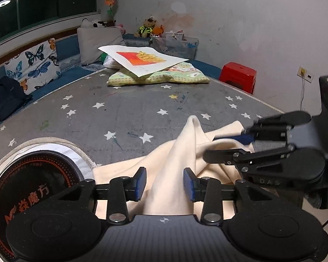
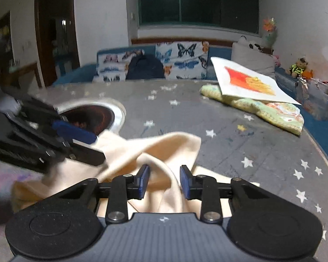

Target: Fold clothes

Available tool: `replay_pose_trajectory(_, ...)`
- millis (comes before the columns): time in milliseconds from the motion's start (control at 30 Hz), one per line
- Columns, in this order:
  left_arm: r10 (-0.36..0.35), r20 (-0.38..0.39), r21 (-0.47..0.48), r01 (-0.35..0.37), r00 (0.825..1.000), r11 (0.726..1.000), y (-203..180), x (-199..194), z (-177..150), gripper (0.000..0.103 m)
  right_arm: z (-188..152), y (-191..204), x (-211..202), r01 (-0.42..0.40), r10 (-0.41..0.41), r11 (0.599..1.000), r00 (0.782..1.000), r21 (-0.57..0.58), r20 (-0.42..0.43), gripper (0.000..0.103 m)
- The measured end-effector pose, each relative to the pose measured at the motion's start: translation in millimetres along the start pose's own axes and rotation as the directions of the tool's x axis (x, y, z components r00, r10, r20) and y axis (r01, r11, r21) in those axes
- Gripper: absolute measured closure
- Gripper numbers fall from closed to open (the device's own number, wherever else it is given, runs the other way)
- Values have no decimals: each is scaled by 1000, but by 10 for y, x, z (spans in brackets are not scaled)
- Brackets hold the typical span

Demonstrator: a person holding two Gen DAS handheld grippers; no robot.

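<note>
A cream garment (image 1: 181, 152) lies crumpled on the grey star-patterned table (image 1: 120, 113). My left gripper (image 1: 164, 183) is open, its blue pads on either side of a raised ridge of the cloth. My right gripper (image 2: 164, 182) is also open, with a fold of the same cream garment (image 2: 164, 150) running between its pads. In the left wrist view the right gripper (image 1: 227, 144) comes in from the right, its fingers above and below a fold. In the right wrist view the left gripper (image 2: 87, 144) is blurred at the left, over the cloth.
A round induction cooker (image 1: 30, 183) is set in the table beside the garment. A green folded blanket (image 1: 159, 76) with a fries picture board (image 1: 142, 59) lies at the far side. Butterfly cushions (image 1: 32, 63), a dark backpack (image 1: 4, 98) and a red stool (image 1: 238, 76) stand around.
</note>
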State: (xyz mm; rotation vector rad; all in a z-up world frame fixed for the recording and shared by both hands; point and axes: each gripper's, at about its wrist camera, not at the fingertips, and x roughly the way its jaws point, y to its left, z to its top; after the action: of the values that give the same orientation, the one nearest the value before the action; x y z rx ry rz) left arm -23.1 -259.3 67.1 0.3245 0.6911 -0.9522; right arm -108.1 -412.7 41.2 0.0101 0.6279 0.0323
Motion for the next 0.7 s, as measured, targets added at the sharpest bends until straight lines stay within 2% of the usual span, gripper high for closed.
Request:
replay_pose_trajectory(33,-7,3,-7,7,1000,1000,3,5,27,60,-27,11,-25,-2,2,1000,1000,-6,4,94)
replay_pose_trajectory(167,-44,16,-30,45,999,999,-24,72,165,57,-125,40,-233,-6,7,1000,999,-9,35,95)
replay_pose_trajectory(233,-70,13,-28,70,997,997,-100,161,241,52,-160,78,-282,-5,5,1000,999,-20,41,95)
replay_pose_trajectory(333,-99,-26,-21,98,995,995,-234,346,338,48,-188,123,-283,-12,12,1000,999,-13,43,95)
replay_pose_trajectory(467,-100,-76,0,100,992,995,-384,580,418,48,-199,176,-282,-26,26,1000,999,7,48,95)
replay_pose_trajectory(500,-96,-83,12,97,992,995,-412,629,410,51,-204,187,-291,-27,26,1000,998,7,49,95)
replay_pose_trajectory(533,-83,-89,22,86,993,996,-423,675,390,71,-214,194,-308,-25,25,1000,998,7,51,95)
replay_pose_trajectory(600,-75,-97,17,77,993,997,-383,712,334,90,-236,183,-351,-17,16,1000,999,10,52,96)
replay_pose_trajectory(700,-10,-42,-48,8,999,999,-172,560,260,94,-264,128,-424,4,-5,1000,998,26,60,96)
